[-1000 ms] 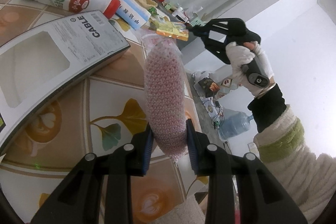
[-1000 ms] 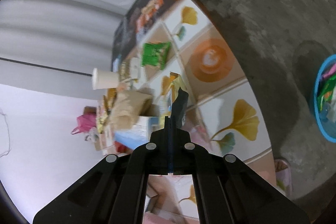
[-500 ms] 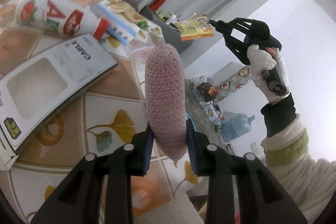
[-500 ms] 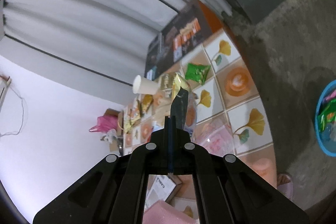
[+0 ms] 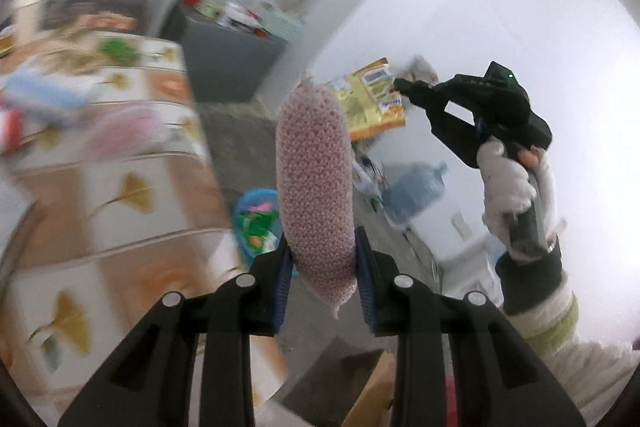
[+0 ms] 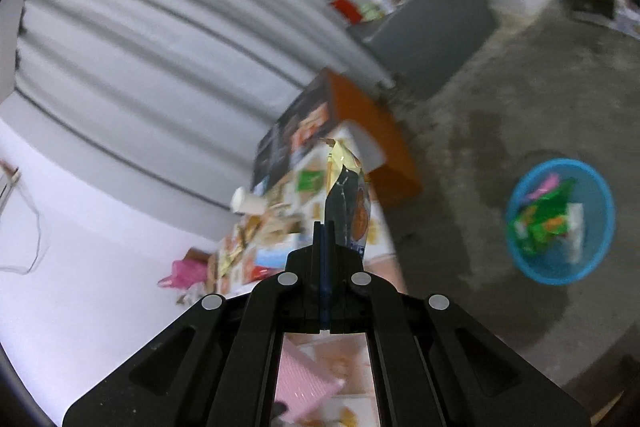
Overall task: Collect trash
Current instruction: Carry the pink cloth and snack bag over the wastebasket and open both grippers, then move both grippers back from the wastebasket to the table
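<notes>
- Since a second ago we have swung both grippers off the tiled table [image 5: 120, 163] and out over the concrete floor [image 6: 500, 115]; the table now sits left of the left wrist view, blurred by motion.
- Our left gripper [image 5: 322, 259] is clenched on a pink foam net sleeve [image 5: 314, 179], which stands upright between the blue pads [image 5: 283, 267], its lower tip hanging below them.
- Our right gripper [image 6: 324, 239] is clamped flat on a yellow snack wrapper [image 6: 346, 195]; the jaws are pressed together with only the thin foil between them.
- From the left wrist view, the right gripper [image 5: 400, 85] holds that wrapper [image 5: 374, 103] in the air, gripped at its right edge, in our gloved right hand [image 5: 510, 187].
- A blue basket [image 6: 560, 223] sits on the floor, well apart from the table's edge, already holding green and pink wrappers.
- In the left view the basket [image 5: 244, 203] shows just behind the sleeve, low and left of it.
- On the table: a paper cup [image 6: 250, 203], a green packet [image 6: 310, 181], and a dark box [image 6: 296, 131] at the far edge, all blurred.
- A pink flat piece [image 6: 304, 383] lies at the table's near corner beneath the right gripper.
- A water jug [image 5: 416, 187] stands by the far wall.
</notes>
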### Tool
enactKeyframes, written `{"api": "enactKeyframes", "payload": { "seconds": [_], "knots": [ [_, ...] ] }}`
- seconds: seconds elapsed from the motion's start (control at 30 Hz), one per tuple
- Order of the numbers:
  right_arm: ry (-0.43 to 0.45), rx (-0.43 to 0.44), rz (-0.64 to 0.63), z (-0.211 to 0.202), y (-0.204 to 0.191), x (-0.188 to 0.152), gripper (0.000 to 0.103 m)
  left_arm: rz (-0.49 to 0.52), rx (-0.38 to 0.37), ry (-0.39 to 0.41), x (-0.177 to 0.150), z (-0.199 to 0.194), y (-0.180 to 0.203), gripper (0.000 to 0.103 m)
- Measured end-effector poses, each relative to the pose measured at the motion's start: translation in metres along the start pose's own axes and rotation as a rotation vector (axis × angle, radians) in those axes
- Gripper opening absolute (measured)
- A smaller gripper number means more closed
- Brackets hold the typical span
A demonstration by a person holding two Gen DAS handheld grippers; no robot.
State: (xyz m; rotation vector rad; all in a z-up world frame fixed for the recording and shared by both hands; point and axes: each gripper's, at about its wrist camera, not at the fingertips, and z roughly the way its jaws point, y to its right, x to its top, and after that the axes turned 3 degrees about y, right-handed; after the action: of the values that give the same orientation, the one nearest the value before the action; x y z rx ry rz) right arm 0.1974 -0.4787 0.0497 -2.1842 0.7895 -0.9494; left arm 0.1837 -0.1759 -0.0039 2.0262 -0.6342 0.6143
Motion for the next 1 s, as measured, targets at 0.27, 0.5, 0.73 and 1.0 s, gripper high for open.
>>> {"api": "enactKeyframes", "payload": {
  "seconds": [0.27,0.5,0.73,1.0],
  "knots": [
    [0.024,-0.155,0.135,-0.019,0.11,-0.006,0.0,0.138,0.026,-0.302,0.017,0.15,0.064,0.028],
    [0.002,-0.286,0.28,0.009,0.208,-0.012,0.0,0.259,0.131,-0.503,0.007,0.277,0.079,0.029],
    [-0.027,-0.348,0.429,0.05,0.292,-0.018,0.005,0.23,0.23,-0.501,-0.008,0.355,0.056,0.043],
    [-0.018,-0.38,0.455,0.04,0.312,-0.028,0.019,0.169,0.192,-0.449,0.003,0.347,0.049,0.051]
  ]
}}
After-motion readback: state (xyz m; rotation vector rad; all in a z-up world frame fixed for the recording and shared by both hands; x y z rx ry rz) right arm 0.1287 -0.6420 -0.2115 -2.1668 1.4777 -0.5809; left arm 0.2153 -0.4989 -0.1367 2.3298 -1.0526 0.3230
